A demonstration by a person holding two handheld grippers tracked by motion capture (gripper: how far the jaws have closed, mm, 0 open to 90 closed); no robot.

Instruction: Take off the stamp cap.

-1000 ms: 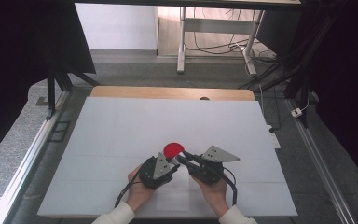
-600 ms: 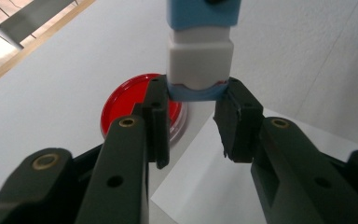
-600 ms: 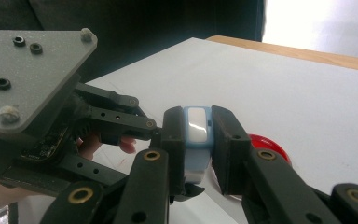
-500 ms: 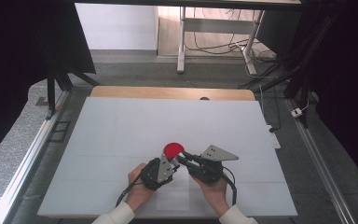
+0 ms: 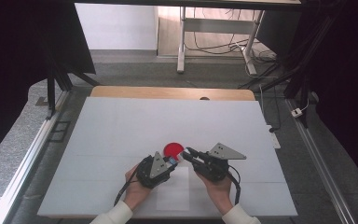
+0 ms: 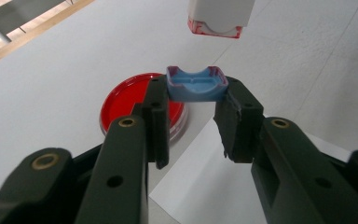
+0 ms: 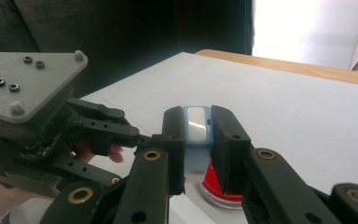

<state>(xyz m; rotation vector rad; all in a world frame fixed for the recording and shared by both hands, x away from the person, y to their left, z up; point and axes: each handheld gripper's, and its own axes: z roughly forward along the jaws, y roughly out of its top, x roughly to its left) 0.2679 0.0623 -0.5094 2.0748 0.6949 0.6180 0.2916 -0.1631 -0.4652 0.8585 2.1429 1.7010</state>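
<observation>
Currently the left tool (image 6: 193,119) clamps a blue cap (image 6: 196,84) just beside the red dish (image 6: 121,100). Directly ahead of the cap, facing it, the right tool (image 7: 198,140) clamps the white body (image 6: 218,16); their open ends align.

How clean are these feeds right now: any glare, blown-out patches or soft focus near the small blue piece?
High view: even light on the white table, dark surroundings. Left gripper view: the blue cap is sharp, the near fingers soft. Right gripper view: window area top right blown out, a bright glint on the white-and-blue piece, the red dish mostly hidden.
</observation>
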